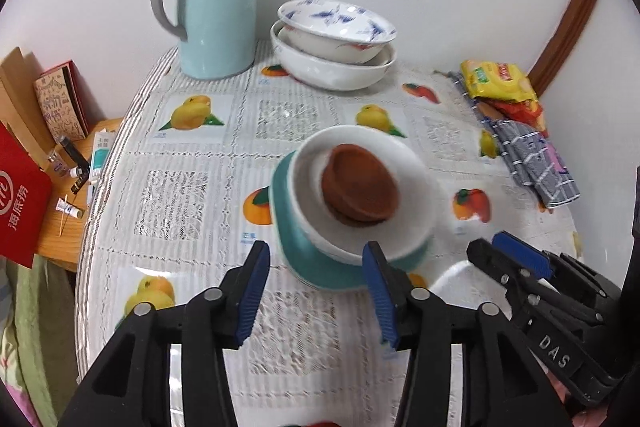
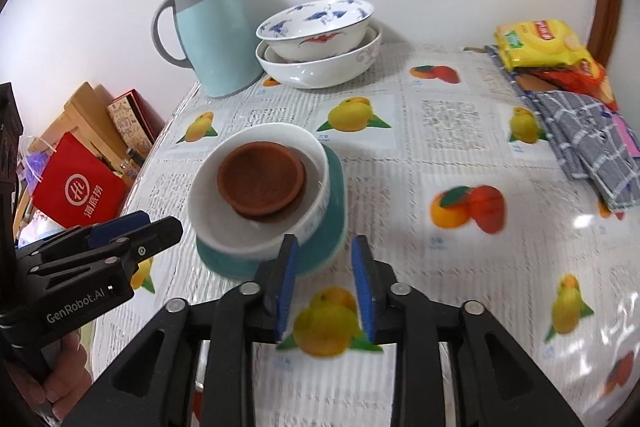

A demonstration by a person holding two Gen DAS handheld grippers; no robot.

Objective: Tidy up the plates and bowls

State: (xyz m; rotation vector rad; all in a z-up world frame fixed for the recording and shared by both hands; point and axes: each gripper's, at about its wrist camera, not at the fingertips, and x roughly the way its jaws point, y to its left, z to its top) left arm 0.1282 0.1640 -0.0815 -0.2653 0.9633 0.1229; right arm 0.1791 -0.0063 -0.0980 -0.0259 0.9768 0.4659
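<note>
Both grippers hang with jaws apart and empty: left gripper [image 1: 316, 291] and right gripper [image 2: 326, 283] sit just near of a stack in the table's middle. That stack is a brown dish [image 2: 262, 179] inside a white bowl [image 2: 312, 207], on a teal plate [image 2: 334, 227]. Far behind, beside a mint jug [image 2: 212, 39], two patterned bowls [image 2: 320, 43] sit nested. Stacking here looks finished; joining the two piles would likely need a grip on each side of one pile.

Both wrist fisheyes look steeply down from close above the fruit-print tablecloth [image 1: 192, 163], left camera left of right, sharing the nested brown, white and teal bowl stack [image 2: 268, 203] and pale-blue jug [image 1: 216, 15].
</note>
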